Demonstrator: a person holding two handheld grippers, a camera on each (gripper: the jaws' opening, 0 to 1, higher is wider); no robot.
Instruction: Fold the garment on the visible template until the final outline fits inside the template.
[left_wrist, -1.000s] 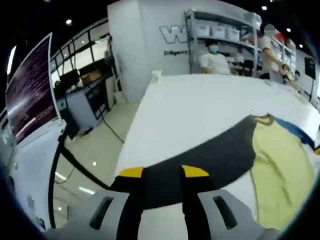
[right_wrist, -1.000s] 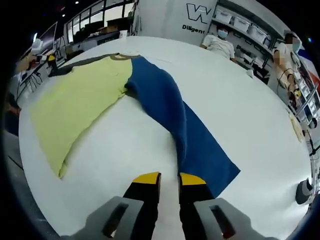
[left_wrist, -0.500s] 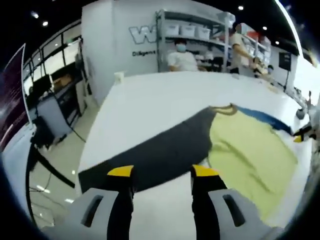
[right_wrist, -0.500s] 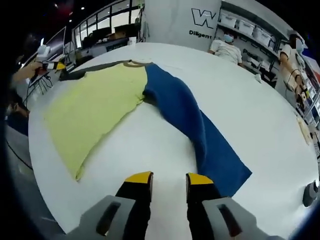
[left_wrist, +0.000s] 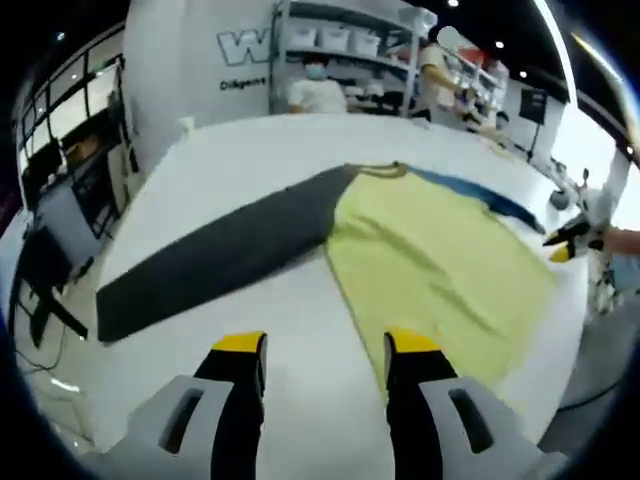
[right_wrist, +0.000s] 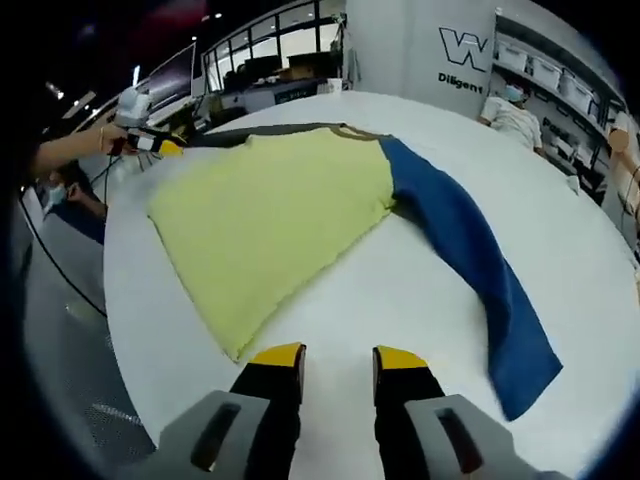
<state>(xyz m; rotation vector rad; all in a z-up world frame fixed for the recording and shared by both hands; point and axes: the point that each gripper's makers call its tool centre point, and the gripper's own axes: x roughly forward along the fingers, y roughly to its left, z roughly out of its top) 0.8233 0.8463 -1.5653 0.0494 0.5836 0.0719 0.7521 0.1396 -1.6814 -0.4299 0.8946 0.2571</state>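
A long-sleeved shirt lies flat on the white table (left_wrist: 300, 330). It has a yellow body (left_wrist: 440, 260), a dark grey sleeve (left_wrist: 220, 255) and a blue sleeve (left_wrist: 470, 190). My left gripper (left_wrist: 326, 345) hovers open above bare table near the body's hem, with nothing between its jaws. In the right gripper view the yellow body (right_wrist: 270, 210) lies ahead, the blue sleeve (right_wrist: 470, 250) stretches right and the grey sleeve (right_wrist: 260, 132) runs along the far side. My right gripper (right_wrist: 339, 356) is open over bare table (right_wrist: 400, 300), close to the body's corner.
Each gripper shows in the other's view, held by a hand: the right gripper (left_wrist: 565, 240) at the table's right edge, the left gripper (right_wrist: 150, 140) at the far left. People (left_wrist: 315, 90) stand by storage shelves (left_wrist: 340, 40) behind the table. Desks with monitors (left_wrist: 60, 170) line the left.
The left gripper has drawn back from the grey sleeve's end and swung toward the yellow body. The right view has panned left onto the body; its jaws stand slightly wider than a second ago.
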